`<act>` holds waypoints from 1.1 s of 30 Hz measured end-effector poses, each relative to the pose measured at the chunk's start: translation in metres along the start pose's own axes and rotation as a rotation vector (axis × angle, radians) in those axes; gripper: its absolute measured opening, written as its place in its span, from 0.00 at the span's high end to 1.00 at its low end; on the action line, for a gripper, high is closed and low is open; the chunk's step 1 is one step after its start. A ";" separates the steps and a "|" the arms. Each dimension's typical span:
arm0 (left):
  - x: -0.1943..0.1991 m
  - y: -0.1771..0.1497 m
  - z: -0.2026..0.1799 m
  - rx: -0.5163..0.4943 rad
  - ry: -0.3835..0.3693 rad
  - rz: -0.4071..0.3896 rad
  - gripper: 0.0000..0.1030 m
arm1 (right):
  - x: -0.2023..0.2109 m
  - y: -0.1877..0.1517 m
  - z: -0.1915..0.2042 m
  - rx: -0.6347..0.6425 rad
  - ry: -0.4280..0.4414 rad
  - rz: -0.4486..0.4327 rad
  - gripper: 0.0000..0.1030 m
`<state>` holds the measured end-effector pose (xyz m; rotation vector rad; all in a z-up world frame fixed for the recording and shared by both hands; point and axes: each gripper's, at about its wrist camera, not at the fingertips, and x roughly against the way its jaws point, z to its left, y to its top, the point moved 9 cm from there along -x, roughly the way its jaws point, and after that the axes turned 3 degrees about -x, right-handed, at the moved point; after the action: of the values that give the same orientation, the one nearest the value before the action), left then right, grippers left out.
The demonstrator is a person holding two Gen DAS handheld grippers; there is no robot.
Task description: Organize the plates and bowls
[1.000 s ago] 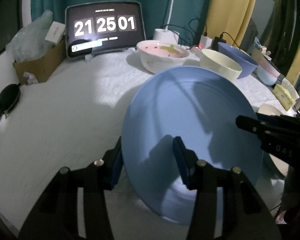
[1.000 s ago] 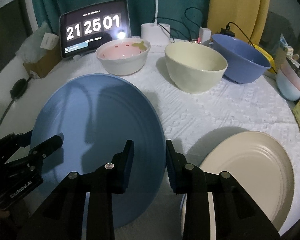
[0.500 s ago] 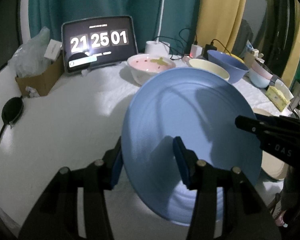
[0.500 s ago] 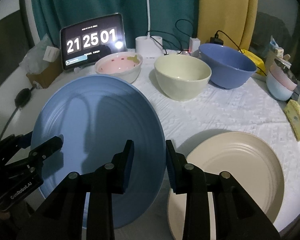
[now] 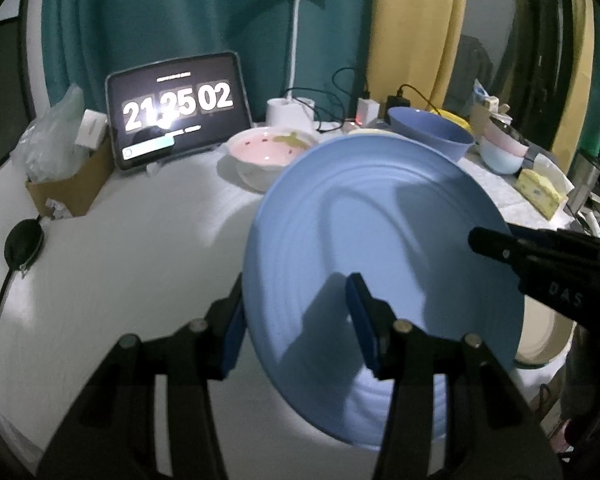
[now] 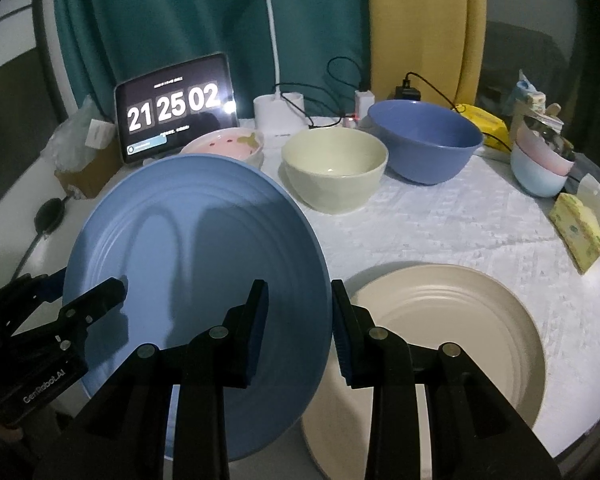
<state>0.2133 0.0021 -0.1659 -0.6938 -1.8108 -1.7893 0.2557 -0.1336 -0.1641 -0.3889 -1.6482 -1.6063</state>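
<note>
A large blue plate (image 5: 380,240) (image 6: 188,248) hangs tilted above the white table, carried by both grippers. My left gripper (image 5: 296,320) is shut on the plate's left rim, one pad over it and one under. My right gripper (image 6: 300,320) is shut on the opposite rim in the same way. Each gripper shows in the other's view, the right gripper (image 5: 500,248) and the left gripper (image 6: 80,304). A beige plate (image 6: 452,320) lies flat on the table to the right. At the back stand a pink bowl (image 6: 228,146), a cream bowl (image 6: 334,168) and a blue bowl (image 6: 424,140).
A tablet clock (image 6: 172,108), a white desk lamp (image 6: 278,116) and charger cables line the back edge. A cardboard box (image 5: 72,188) sits back left. Stacked small bowls (image 6: 540,164) and a yellow sponge (image 6: 580,232) stand at the right edge.
Both grippers have risen with the blue plate between them, so the bowls and the beige plate sit lower and farther off. The clock ticked on by one second.
</note>
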 end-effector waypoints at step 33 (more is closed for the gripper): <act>-0.028 0.009 -0.113 -0.177 -0.066 0.057 0.53 | 0.013 -0.020 -0.113 -0.178 -0.059 -0.010 0.68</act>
<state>0.2397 -0.1111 -0.1764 -0.8729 -1.6699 -1.9260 0.2696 -0.2472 -0.1818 -0.5244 -1.5570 -1.7704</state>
